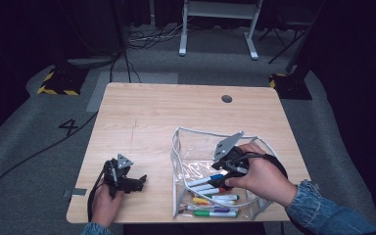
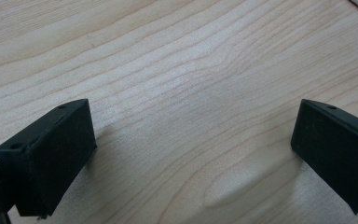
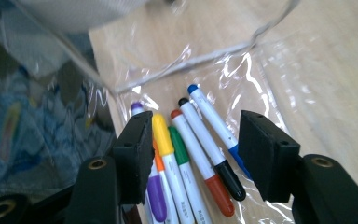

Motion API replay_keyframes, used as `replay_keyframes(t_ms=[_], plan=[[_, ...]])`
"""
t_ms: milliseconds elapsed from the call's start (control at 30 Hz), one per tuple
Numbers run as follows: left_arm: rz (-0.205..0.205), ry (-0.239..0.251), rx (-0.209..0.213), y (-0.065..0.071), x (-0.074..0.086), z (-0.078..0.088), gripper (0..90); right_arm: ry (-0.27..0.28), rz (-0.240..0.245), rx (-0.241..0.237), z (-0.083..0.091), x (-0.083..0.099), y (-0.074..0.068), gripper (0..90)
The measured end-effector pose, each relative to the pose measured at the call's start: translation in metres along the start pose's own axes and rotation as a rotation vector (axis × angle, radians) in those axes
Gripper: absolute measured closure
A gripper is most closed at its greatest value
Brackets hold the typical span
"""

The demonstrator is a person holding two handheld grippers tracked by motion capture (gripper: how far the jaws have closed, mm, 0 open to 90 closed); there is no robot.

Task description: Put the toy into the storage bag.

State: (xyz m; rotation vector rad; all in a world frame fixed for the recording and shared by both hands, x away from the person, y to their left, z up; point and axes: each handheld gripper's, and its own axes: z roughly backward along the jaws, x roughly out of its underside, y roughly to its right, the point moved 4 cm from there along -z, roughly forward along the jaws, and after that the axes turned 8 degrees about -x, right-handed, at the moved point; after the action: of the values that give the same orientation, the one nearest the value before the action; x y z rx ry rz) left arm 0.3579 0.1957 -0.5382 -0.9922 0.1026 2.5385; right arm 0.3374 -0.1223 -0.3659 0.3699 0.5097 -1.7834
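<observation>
Pale wooden tabletop (image 1: 142, 117) is occupied by a clear pouch (image 1: 196, 147) where markers (image 3: 186, 154) are gathered beneath the right gripper (image 3: 193, 154), jaws wide and empty, apparently for withdrawal, while the left gripper (image 1: 139, 182) is rested open, empty.

bench (image 1: 176, 112): pale wood, matt, fine grain
pouch (image 1: 196, 147): clear plastic, glossy, creased
markers (image 3: 191, 154): smooth plastic
fingers (image 2: 51, 154): black, matt

A grey carpeted floor (image 1: 24, 147) surrounds the wooden table (image 1: 166, 112) (white desk frame (image 1: 219, 19) behind it), with dark curtains beyond.
</observation>
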Motion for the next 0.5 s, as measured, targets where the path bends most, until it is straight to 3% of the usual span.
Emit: replay_keyframes(t_ms=[233, 500], plan=[[-0.001, -0.002, 0.001, 0.0, 0.0, 0.0, 0.0, 0.135, -0.056, 0.049, 0.034, 0.001, 0.006, 46.9], [-0.002, 0.0, -0.003, 0.0, 0.0, 0.0, 0.0, 0.243, -0.13, 0.13, 0.077, 0.02, 0.021, 48.5]])
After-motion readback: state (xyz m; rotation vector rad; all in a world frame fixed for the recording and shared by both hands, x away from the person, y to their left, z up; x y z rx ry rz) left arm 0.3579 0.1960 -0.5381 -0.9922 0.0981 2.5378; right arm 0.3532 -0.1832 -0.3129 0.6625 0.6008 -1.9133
